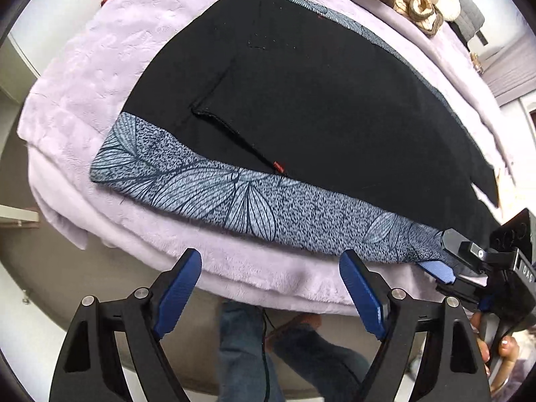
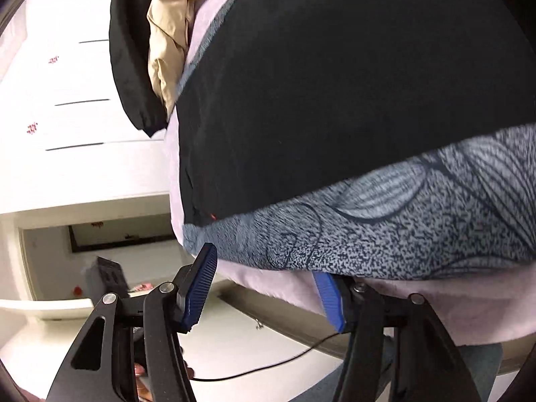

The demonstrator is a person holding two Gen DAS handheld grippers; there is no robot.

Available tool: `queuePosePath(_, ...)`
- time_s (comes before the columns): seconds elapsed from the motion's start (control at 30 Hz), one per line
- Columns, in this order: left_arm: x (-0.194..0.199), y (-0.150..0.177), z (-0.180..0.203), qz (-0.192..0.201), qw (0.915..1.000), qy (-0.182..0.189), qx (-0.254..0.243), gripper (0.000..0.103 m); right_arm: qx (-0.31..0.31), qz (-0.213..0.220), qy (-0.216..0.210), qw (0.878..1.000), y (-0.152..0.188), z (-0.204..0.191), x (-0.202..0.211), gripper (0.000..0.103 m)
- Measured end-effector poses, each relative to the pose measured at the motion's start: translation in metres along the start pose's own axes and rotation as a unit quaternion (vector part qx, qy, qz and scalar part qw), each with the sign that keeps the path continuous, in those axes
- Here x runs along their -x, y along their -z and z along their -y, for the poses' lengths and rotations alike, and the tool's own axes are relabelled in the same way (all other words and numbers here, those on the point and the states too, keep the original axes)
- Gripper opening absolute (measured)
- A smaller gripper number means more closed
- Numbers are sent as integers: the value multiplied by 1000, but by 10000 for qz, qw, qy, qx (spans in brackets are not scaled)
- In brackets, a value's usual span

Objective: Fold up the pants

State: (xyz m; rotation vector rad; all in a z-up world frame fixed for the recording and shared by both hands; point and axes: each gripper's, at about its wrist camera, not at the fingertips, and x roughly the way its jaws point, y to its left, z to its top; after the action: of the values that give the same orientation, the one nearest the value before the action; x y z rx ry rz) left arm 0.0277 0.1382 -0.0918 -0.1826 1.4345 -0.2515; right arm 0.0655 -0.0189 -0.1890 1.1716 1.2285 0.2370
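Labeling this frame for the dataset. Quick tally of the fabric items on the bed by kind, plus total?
Pants: 1, black with grey leaf-print trim
Blanket: 1, lilac, under the pants
Beige jacket: 1, in the pile at the far end
Black jacket: 1, next to the beige one
Total: 4
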Motion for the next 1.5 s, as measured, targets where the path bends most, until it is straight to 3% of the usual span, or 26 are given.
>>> queuePosePath(0.13, -3, -7, -3, -23, 9996, 250, 106, 86, -311, 9, 78, 9995, 1, 10, -9, 62)
queuePosePath(0.17, -4, -8, -3, -55, 9994, 309, 116, 86, -423, -4, 49, 9991, -1, 13, -13, 51)
queuePosePath(0.2, -4, -9, -3, -94, 9993, 345, 113, 86, -516, -4, -50, 9987, -3, 13, -14, 17)
queuePosePath(0.23, -4, -9, -2, -103, 9992, 383, 107, 86, -544, 55, -187, 9983, -3, 9, -12, 6)
queuePosePath(0.43, -6, -15, -12, -185, 9938, 943, 555, 86, -309, 346, -435, 9980, -12, -18, 9, 6)
queuePosePath(0.67, -11, -45, -44, 185, 9822, 1152, 1472, 86, -185, 291, -379, 9987, -13, -17, 11, 6)
queuePosePath(0.7, -14, -47, -47, 226, 9813, 1095, 1569, 70, -200, 274, -361, 9988, -12, -16, 9, 6)
queuePosePath(0.73, -17, -49, -50, 231, 9806, 1069, 1627, 48, -246, 252, -349, 9988, -12, -14, 7, 6)
queuePosePath(0.83, -24, -52, -55, 185, 9824, 971, 1586, 29, -582, 258, -103, 9979, -13, 2, 3, 15)
queuePosePath(0.87, -23, -51, -57, 198, 9843, 907, 1502, 27, -734, 333, -86, 9967, -13, 11, 5, 23)
queuePosePath(0.9, -21, -51, -55, 231, 9864, 848, 1389, 26, -875, 426, -133, 9952, -13, 19, 6, 23)
queuePosePath(0.93, -18, -50, -55, 265, 9875, 830, 1317, 26, -1033, 512, -260, 9930, -13, 27, 9, 23)
queuePosePath(0.97, -16, -52, -52, 275, 9890, 776, 1233, 26, -1184, 578, -302, 9908, -14, 32, 11, 10)
queuePosePath(1.0, -12, -54, -47, 288, 9907, 702, 1130, 26, -1216, 622, -297, 9902, -15, 31, 14, 4)
queuePosePath(1.17, 31, -82, -27, 778, 9918, 539, 854, 26, 9, 584, -51, 9983, -42, -30, 43, 4)
queuePosePath(1.33, 55, -148, 10, 1294, 9891, 450, 545, 26, 550, 373, -376, 9971, -127, -65, 63, 4)
queuePosePath(1.43, 42, -198, 35, 1542, 9875, 214, 242, 28, 655, 207, -228, 9974, -184, -67, 51, 4)
queuePosePath(1.47, 33, -212, 38, 1588, 9870, 145, 207, 32, 664, 179, -151, 9975, -205, -64, 45, 4)
queuePosePath(1.5, 20, -229, 42, 1642, 9861, -32, 228, 48, 655, 123, -60, 9978, -228, -60, 34, 4)
